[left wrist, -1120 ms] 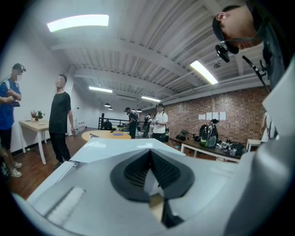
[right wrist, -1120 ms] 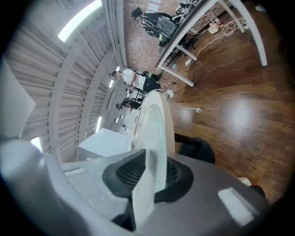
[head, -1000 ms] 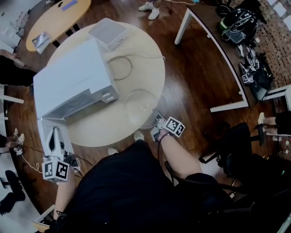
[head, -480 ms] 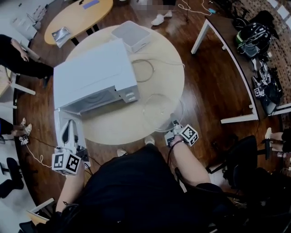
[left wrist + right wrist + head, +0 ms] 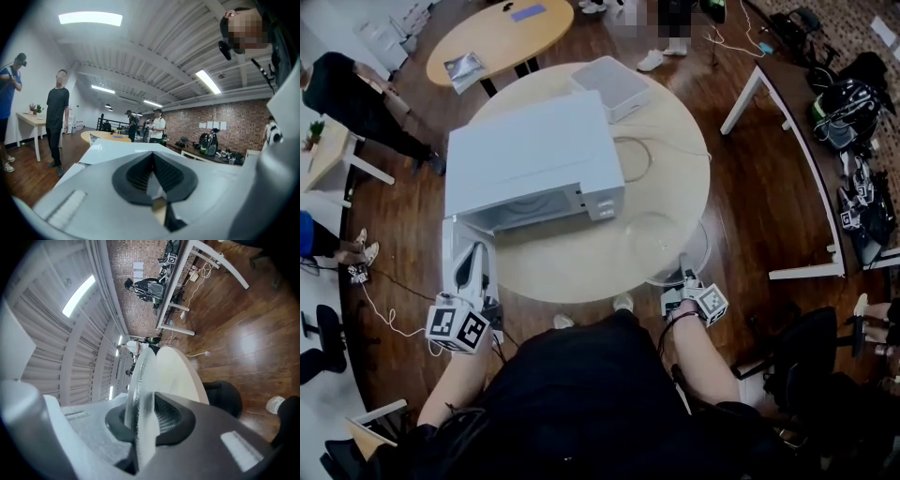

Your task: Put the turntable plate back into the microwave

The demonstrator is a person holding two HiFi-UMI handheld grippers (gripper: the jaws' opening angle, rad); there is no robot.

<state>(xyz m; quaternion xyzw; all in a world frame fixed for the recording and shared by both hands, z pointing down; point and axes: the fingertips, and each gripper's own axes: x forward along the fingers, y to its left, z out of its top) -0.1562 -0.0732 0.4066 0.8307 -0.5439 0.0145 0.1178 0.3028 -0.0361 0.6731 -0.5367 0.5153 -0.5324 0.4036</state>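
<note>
Right gripper (image 5: 682, 281) clamped plate (image 5: 661, 239) rim between its fingers | plate overhung table (image 5: 562, 274) near edge, right of microwave (image 5: 525, 159) | left gripper (image 5: 473, 272) pinched door (image 5: 453, 246).

The head view is taken from well above and steeply downward, so that the round desk (image 5: 572, 272), the microwave (image 5: 530, 155), the left hand-held gripper (image 5: 476, 261) and the right hand-held gripper (image 5: 682, 279) are all taken in. The left gripper view is set low and near level, with the white microwave close ahead, and faces the room. The oval desk (image 5: 502, 33) is shared with the head view. The right gripper view is rolled sideways, with the floor at its right. There the glass turntable plate (image 5: 140, 390) is seen edge-on just before the lens. The round desk beyond it is shared with the head view.
</note>
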